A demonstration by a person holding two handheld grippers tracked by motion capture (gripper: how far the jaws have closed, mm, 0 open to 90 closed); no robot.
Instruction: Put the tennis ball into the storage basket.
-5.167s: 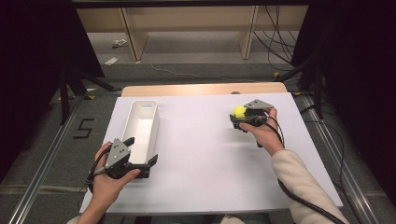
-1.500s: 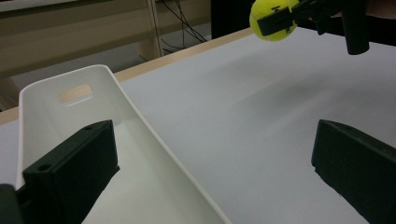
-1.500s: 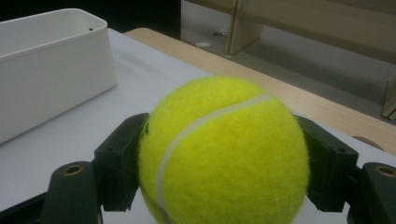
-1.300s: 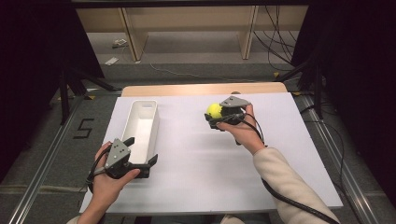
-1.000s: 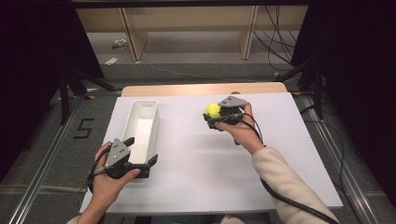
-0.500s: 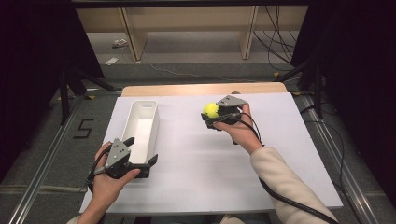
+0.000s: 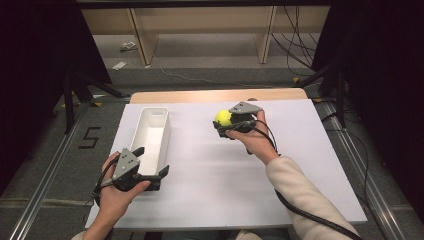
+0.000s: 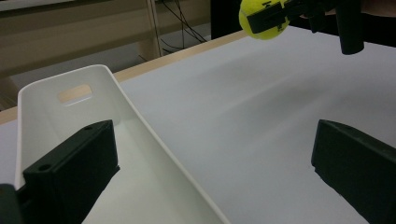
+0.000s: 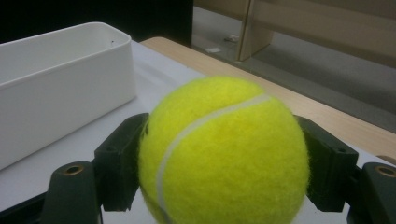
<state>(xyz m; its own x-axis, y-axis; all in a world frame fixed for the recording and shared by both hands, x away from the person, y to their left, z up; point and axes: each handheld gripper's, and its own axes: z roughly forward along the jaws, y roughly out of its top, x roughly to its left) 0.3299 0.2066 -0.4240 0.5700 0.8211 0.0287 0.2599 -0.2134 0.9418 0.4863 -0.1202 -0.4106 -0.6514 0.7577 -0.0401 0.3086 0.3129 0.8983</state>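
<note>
Even overhead light brightens the table [image 7: 210, 200]; surroundings fall dark, close-ups slightly soft.

Legible markings: one. A dark numeral "5" [image 7: 89, 137] is marked on the grey floor [image 7: 45, 165], to the left of the tabletop [image 7: 225, 200], between the tabletop's left edge and the metal floor rail [image 7: 47, 187], as seen in the high view.

Tennis ball [image 9: 224, 154]: no print or brand can be read on its felt in the right gripper view, just the pale seam line.

White bin [image 7: 150, 131]: no label or lettering can be read on it in the high view or the gripper views.

No other readable text, labels or signs.
</note>
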